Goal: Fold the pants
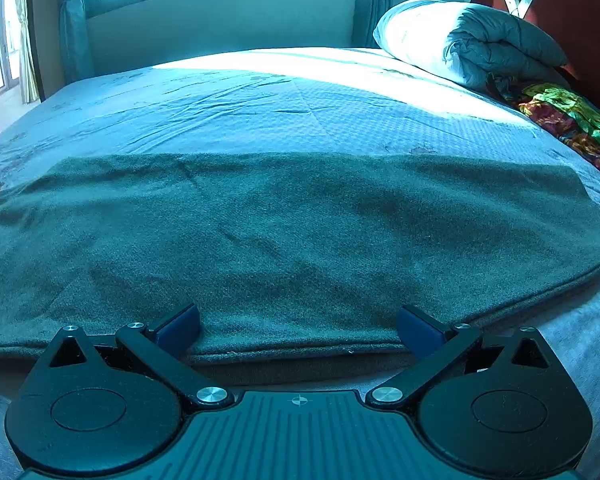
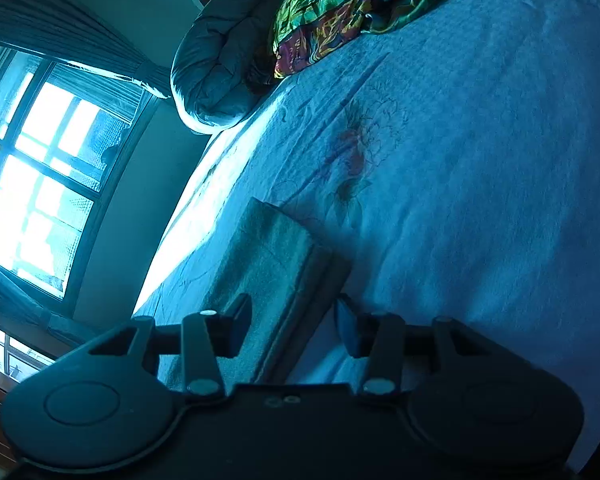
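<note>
The dark grey-green pants point(image 1: 292, 240) lie flat in a wide folded band across the near part of the bed. My left gripper point(image 1: 298, 330) is open, its blue pads on either side of the pants' near edge, low over the bed edge. In the right wrist view the camera is rolled sideways. My right gripper point(image 2: 294, 326) is open around the end edge of the pants point(image 2: 276, 256), one finger above the cloth and one below it. The layered edge of the pants runs between the fingers.
The bed has a pale blue flowered sheet point(image 1: 260, 96). A rolled grey and white duvet point(image 1: 468, 40) and a bright patterned cloth point(image 1: 568, 120) lie at the headboard end. A window and curtains stand beyond the far side of the bed.
</note>
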`<state>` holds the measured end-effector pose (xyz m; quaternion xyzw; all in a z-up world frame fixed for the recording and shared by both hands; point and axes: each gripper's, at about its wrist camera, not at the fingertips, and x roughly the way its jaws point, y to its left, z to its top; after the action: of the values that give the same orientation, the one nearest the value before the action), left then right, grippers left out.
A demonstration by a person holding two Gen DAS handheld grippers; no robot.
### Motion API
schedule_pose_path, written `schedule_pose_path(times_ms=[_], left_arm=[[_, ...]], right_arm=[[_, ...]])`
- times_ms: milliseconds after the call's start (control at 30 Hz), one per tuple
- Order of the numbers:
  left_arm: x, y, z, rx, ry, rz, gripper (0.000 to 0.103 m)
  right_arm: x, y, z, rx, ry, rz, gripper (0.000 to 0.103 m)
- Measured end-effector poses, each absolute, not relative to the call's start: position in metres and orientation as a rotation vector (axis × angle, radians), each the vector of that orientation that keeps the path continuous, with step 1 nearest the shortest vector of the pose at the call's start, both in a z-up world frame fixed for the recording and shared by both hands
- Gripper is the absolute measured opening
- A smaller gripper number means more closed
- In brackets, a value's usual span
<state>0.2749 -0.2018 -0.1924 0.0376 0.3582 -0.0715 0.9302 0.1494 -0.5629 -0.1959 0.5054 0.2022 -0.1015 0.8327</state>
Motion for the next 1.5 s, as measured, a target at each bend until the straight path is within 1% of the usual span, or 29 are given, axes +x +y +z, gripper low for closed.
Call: schedule_pose_path(times_ms=[33,67,100,133,167,267,400,467,600,667,767,800,833,900,967,1033,1100,1167,1267,1367,1400,1467,1500], left_arm=[[0.275,-0.202,-0.192,0.077,0.736,-0.146,0.103],[0.275,-0.201,-0.190,0.067,0.743,-0.144,0.103],[0.273,-0.199,-0.185,0.041,0.746,-0.149,0.103],[0.271,-0.199,-0.183,0.026,0.744,-0.159,0.103],[0.270,-0.200,-0.183,0.031,0.747,-0.163,0.103],[0.265,-0.210,-0.194,0.114,0.739,-0.169,0.103],[0.264,-0.210,-0.195,0.110,0.729,-0.167,0.103],[0.263,-0.209,-0.195,0.107,0.729,-0.171,0.103],[0.262,-0.210,-0.196,0.109,0.724,-0.165,0.103],[0.262,-0.212,-0.197,0.113,0.720,-0.159,0.103],[0.262,-0.213,-0.198,0.120,0.720,-0.152,0.103],[0.262,-0.214,-0.198,0.123,0.719,-0.151,0.103],[0.262,-0.214,-0.199,0.126,0.717,-0.149,0.103],[0.263,-0.215,-0.200,0.133,0.708,-0.153,0.103],[0.264,-0.206,-0.196,0.113,0.702,-0.189,0.103],[0.261,-0.185,-0.185,0.096,0.685,-0.193,0.103],[0.257,-0.146,-0.174,0.057,0.660,-0.154,0.103],[0.252,-0.095,-0.164,0.033,0.629,-0.099,0.103],[0.241,-0.012,-0.149,0.005,0.582,0.024,0.103],[0.225,0.064,-0.139,-0.030,0.564,0.136,0.103],[0.220,0.081,-0.137,-0.048,0.561,0.162,0.103],[0.213,0.116,-0.140,-0.074,0.567,0.208,0.103],[0.211,0.127,-0.143,-0.082,0.573,0.222,0.103]], right_arm=[[0.152,-0.562,-0.195,1.068,0.429,-0.220,0.039],[0.153,-0.562,-0.196,1.071,0.428,-0.225,0.036],[0.154,-0.563,-0.197,1.083,0.432,-0.235,0.033],[0.154,-0.564,-0.199,1.094,0.431,-0.242,0.027],[0.153,-0.566,-0.201,1.103,0.428,-0.242,0.024],[0.152,-0.567,-0.206,1.110,0.434,-0.241,0.021],[0.145,-0.568,-0.205,1.156,0.416,-0.246,0.021],[0.142,-0.569,-0.206,1.175,0.404,-0.246,0.023],[0.155,-0.568,-0.206,1.147,0.441,-0.257,0.027],[0.162,-0.564,-0.202,1.093,0.466,-0.264,0.027],[0.165,-0.559,-0.202,1.034,0.480,-0.278,0.020],[0.168,-0.557,-0.202,0.999,0.494,-0.283,0.016],[0.171,-0.556,-0.201,0.965,0.508,-0.281,0.010],[0.174,-0.551,-0.192,0.912,0.524,-0.281,0.007],[0.173,-0.542,-0.175,0.876,0.495,-0.266,0.005],[0.176,-0.519,-0.143,0.785,0.452,-0.224,0.005],[0.185,-0.486,-0.113,0.688,0.420,-0.147,0.005],[0.199,-0.445,-0.085,0.614,0.392,-0.054,0.005],[0.219,-0.372,-0.061,0.559,0.374,0.085,0.005],[0.237,-0.280,-0.058,0.506,0.406,0.240,0.006],[0.239,-0.256,-0.062,0.488,0.417,0.283,0.009],[0.243,-0.193,-0.087,0.434,0.519,0.423,0.025],[0.240,-0.176,-0.096,0.413,0.556,0.459,0.023]])
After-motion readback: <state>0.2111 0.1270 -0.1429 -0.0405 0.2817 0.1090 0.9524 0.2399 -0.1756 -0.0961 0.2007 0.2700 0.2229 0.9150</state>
